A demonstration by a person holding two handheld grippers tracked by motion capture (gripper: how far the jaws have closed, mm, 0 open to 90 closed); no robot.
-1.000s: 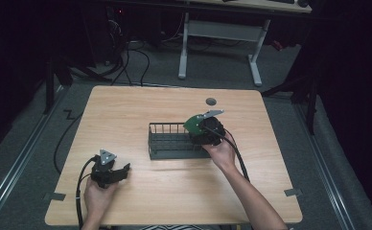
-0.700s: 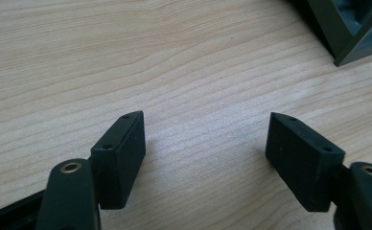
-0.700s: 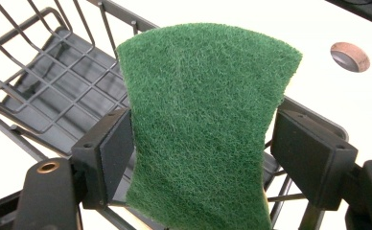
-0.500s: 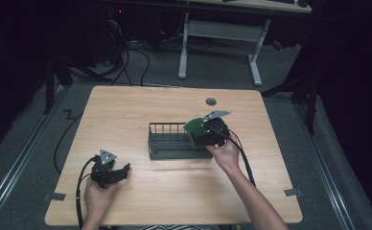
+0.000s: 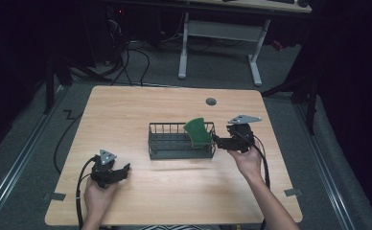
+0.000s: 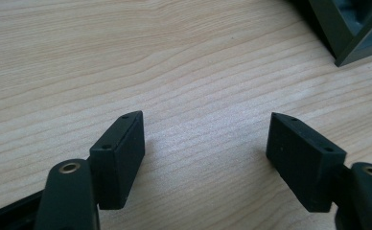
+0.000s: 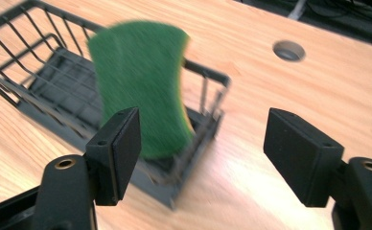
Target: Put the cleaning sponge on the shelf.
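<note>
A green sponge (image 5: 197, 132) stands on edge, leaning, in the right end of a dark wire basket (image 5: 174, 143) at mid-table. My right gripper (image 5: 217, 141) is just right of the basket and points at it. In the right gripper view the sponge (image 7: 141, 91) and basket (image 7: 40, 81) lie ahead of the gripper (image 7: 201, 153). It is open; its jaws have just been closing a little, with nothing between the pads. My left gripper (image 5: 122, 170) rests open near the table's front left, over bare wood (image 6: 205, 143).
A round cable hole (image 5: 211, 101) sits in the tabletop behind the basket. The basket's corner (image 6: 352, 33) shows at the top right of the left gripper view. Cables trail from both grippers off the front edge. A desk frame (image 5: 253, 57) stands beyond the table.
My right gripper has drawn back to the right, away from the basket's right end. The sponge stays standing in the basket. The left gripper has not moved.
</note>
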